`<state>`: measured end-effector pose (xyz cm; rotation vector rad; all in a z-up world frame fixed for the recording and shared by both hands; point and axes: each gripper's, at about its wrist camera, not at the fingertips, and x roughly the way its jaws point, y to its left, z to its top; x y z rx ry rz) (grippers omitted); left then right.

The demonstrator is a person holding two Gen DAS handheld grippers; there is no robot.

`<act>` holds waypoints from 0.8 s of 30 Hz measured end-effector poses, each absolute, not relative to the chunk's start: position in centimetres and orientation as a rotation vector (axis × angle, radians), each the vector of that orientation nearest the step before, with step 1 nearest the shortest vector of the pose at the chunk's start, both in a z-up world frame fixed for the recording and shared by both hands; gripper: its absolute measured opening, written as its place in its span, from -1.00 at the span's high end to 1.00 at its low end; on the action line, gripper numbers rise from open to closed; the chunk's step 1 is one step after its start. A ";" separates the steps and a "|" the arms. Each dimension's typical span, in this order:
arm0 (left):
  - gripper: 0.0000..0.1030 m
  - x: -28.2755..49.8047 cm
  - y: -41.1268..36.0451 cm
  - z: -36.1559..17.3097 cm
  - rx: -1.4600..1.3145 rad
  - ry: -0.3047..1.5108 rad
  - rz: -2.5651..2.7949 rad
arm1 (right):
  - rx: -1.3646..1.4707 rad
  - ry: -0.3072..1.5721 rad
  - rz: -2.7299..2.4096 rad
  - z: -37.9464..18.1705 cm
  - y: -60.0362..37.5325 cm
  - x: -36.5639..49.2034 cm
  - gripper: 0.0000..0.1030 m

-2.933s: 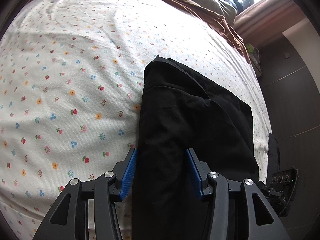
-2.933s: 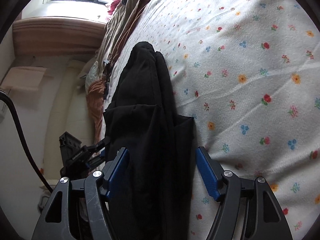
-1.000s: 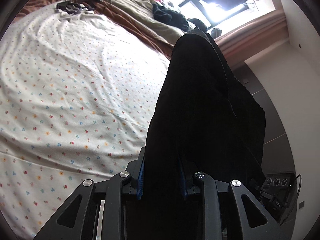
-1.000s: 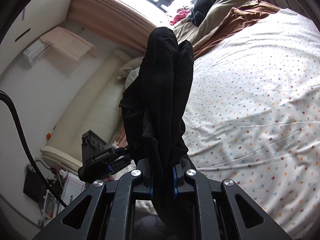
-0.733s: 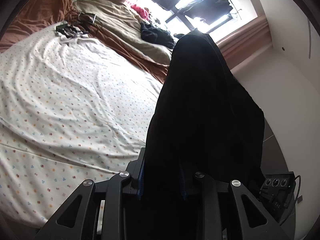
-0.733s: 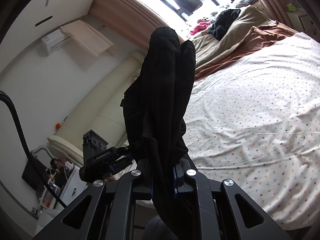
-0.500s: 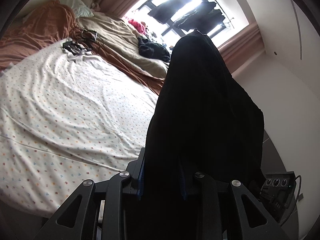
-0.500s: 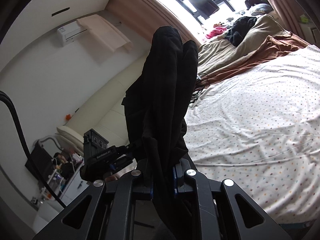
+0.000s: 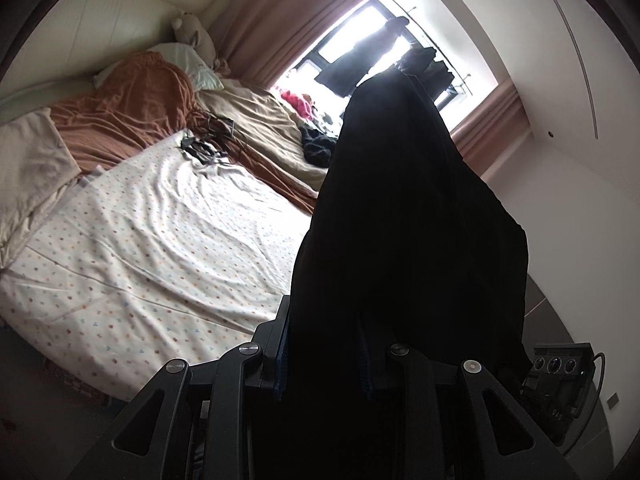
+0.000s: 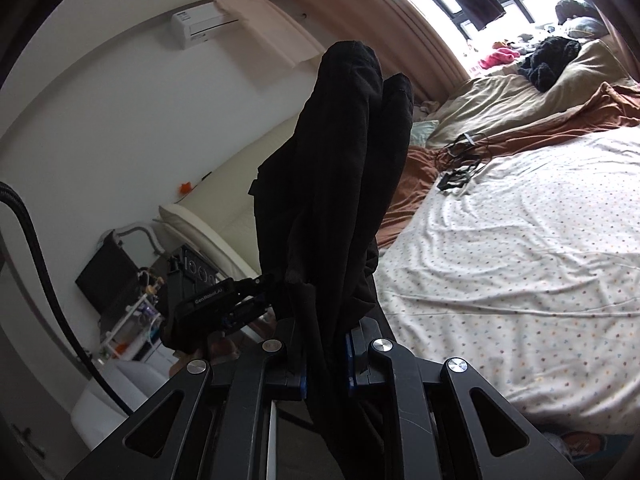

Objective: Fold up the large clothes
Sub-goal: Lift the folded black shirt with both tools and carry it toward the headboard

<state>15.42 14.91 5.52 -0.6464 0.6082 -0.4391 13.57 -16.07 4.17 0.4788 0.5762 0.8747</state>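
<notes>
A folded black garment (image 9: 400, 220) is held up in the air, clear of the bed. My left gripper (image 9: 324, 354) is shut on one end of it, its blue pads nearly hidden by the cloth. My right gripper (image 10: 326, 356) is shut on the other end of the black garment (image 10: 340, 152), which stands up bunched between its fingers. In the right wrist view the left gripper (image 10: 224, 300) shows at the left, clamped on the same cloth. The flower-print bed sheet (image 9: 160, 232) lies below and to the left, bare.
A brown blanket (image 9: 128, 116), beige duvet (image 9: 256, 120), pillows and a tangle of cables (image 9: 208, 140) lie at the bed's far end. Dark clothes (image 10: 552, 60) sit near the bright window (image 9: 372, 44). A cream headboard (image 10: 224, 184) and a shelf (image 10: 120, 300) stand at the left.
Both grippers have lifted the black garment off the bed and drawn back from it. The views now look across the whole bed toward the window.
</notes>
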 end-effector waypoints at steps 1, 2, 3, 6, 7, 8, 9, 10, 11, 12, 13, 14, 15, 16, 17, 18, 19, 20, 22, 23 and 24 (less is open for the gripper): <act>0.44 14.8 15.7 5.7 -0.644 0.601 -0.427 | 0.475 0.580 0.887 4.1 -15.4 13.1 0.72; 0.44 14.0 16.4 5.9 -0.640 0.594 -0.417 | 0.468 0.584 0.902 4.0 -14.4 12.9 0.72; 0.44 13.3 17.2 6.1 -0.636 0.586 -0.406 | 0.462 0.588 0.915 4.0 -13.6 12.7 0.72; 0.44 11.8 19.6 6.4 -0.639 0.566 -0.379 | 0.445 0.603 0.951 3.7 -11.2 12.2 0.72; 0.44 11.4 20.4 6.5 -0.638 0.560 -0.370 | 0.436 0.607 0.962 3.7 -10.5 12.1 0.72; 0.44 11.1 21.2 6.6 -0.638 0.554 -0.361 | 0.429 0.612 0.974 3.7 -9.7 12.1 0.72; 0.44 10.9 21.9 6.6 -0.638 0.550 -0.352 | 0.422 0.617 0.984 3.8 -9.0 12.3 0.72; 0.44 10.6 22.7 6.7 -0.639 0.545 -0.342 | 0.413 0.623 0.995 3.8 -8.2 12.3 0.72; 0.44 10.3 23.3 6.8 -0.637 0.541 -0.333 | 0.402 0.631 1.007 3.8 -7.2 12.4 0.72; 0.44 10.0 23.9 7.0 -0.633 0.536 -0.324 | 0.393 0.638 1.017 3.8 -6.3 12.4 0.72; 0.44 9.8 24.6 7.1 -0.628 0.531 -0.314 | 0.384 0.644 1.028 3.8 -5.5 12.2 0.72; 0.45 9.6 25.2 7.3 -0.624 0.528 -0.303 | 0.375 0.650 1.038 3.8 -4.7 12.4 0.72; 0.45 9.6 25.8 7.3 -0.621 0.527 -0.292 | 0.365 0.655 1.048 3.8 -4.0 12.6 0.72; 0.45 9.5 26.4 7.3 -0.618 0.528 -0.279 | 0.356 0.659 1.057 3.8 -3.1 12.8 0.72; 0.45 9.5 27.1 7.2 -0.615 0.529 -0.266 | 0.350 0.664 1.067 3.9 -2.4 13.0 0.72; 0.46 9.6 27.7 7.2 -0.615 0.528 -0.257 | 0.345 0.668 1.075 3.9 -1.7 13.1 0.72; 0.47 9.7 28.4 7.1 -0.617 0.524 -0.249 | 0.338 0.674 1.086 3.8 -0.9 13.4 0.72; 0.47 9.8 29.1 7.0 -0.619 0.521 -0.242 | 0.332 0.681 1.095 3.8 0.0 13.6 0.72; 0.48 10.1 30.4 6.7 -0.623 0.518 -0.232 | 0.316 0.695 1.115 3.6 1.6 14.3 0.72; 0.49 10.4 31.0 6.6 -0.622 0.520 -0.227 | 0.305 0.700 1.122 3.7 2.5 14.7 0.72; 0.49 10.7 31.7 6.5 -0.625 0.521 -0.220 | 0.298 0.704 1.130 3.7 3.2 15.0 0.72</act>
